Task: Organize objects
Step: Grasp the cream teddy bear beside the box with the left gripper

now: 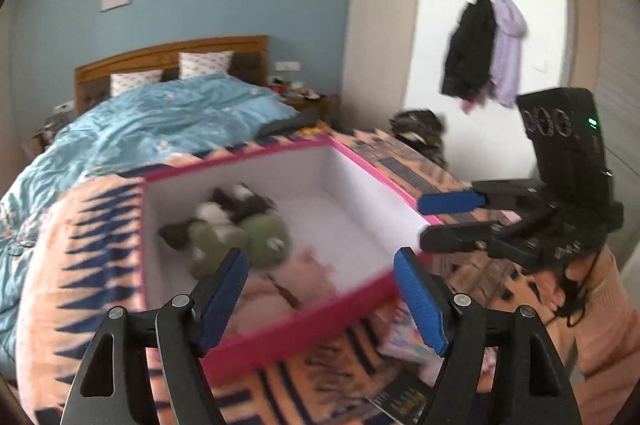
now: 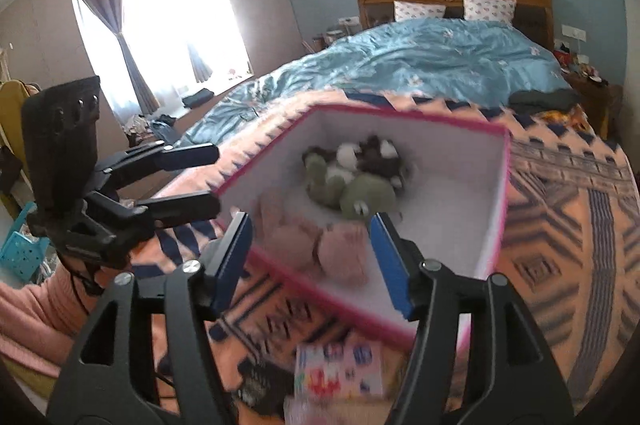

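A pink box [image 1: 300, 329] with white inner walls stands open on the orange patterned blanket [image 1: 52, 265] at the foot of the bed. Inside lie a green plush toy [image 1: 264, 237], a brown and white plush [image 1: 240, 203] and a pink plush [image 1: 304, 273]. My left gripper [image 1: 320, 265] hovers open over the box's near wall with nothing between its pads. My right gripper [image 1: 448, 221] is open at the box's right corner. In the right wrist view the right gripper [image 2: 310, 229] is open above the pink plush [image 2: 344, 253] and the box [image 2: 400, 115]. The left gripper [image 2: 208, 181] is at the left.
A colourful printed packet [image 2: 340, 369] and a dark item [image 1: 404, 401] lie on the blanket in front of the box. A blue duvet [image 2: 420, 61] covers the rest of the bed. Coats [image 1: 484, 53] hang on the wall. A person's pink sleeve [image 2: 32, 313] shows behind the left gripper.
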Demonstrator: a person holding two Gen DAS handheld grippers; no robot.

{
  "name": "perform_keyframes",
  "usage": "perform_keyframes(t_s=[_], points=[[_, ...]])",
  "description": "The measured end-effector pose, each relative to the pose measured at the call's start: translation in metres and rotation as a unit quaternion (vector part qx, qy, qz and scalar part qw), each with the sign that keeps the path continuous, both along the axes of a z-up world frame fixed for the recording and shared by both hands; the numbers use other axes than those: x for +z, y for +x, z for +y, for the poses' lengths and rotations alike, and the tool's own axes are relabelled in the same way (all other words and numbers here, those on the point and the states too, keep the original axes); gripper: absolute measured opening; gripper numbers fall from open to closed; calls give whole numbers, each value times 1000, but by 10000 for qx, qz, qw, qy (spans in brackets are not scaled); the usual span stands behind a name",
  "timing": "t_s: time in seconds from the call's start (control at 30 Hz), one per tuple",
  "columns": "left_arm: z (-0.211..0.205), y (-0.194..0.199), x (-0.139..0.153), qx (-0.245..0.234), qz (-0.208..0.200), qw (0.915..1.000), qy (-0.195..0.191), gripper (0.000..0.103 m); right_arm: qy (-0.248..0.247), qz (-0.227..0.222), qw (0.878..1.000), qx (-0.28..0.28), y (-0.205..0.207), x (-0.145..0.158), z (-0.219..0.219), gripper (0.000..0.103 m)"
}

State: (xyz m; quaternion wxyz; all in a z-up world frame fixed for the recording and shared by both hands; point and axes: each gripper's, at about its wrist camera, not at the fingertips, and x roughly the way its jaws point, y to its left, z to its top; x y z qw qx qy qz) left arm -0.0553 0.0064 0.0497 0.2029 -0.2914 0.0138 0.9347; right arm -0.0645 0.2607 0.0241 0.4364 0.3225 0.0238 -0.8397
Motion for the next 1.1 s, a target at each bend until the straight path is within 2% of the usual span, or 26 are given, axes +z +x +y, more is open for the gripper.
perform_keyframes(t_s=[0.13,0.23,0.4,0.5,0.6,0.83,1.03,1.1], points=[[30,17,-22,-462,-200,9987,-71,77,155,-267,9991,-287,13,-27,25,63],[53,23,-43,-898,-576,9941,195,77,323,-487,9970,-512,19,-49,42,63],[81,22,-70,-1252,-1016,9865,292,77,422,-1032,9900,-862,23,-84,76,63],[90,19,-80,-1270,-1151,9849,239,77,583,-1232,9860,-965,25,-101,85,63],[92,18,-85,-1313,-1281,9825,333,77,477,-1404,9853,-842,26,-110,87,63],[96,21,-93,-1226,-1407,9821,271,77,195,-1699,9838,-529,21,-124,82,63],[98,21,-94,-1268,-1445,9809,301,77,6,-1645,9846,-584,23,-120,93,48],[102,23,-94,-1308,-1459,9801,306,77,8,-1583,9855,-616,26,-116,95,47]])
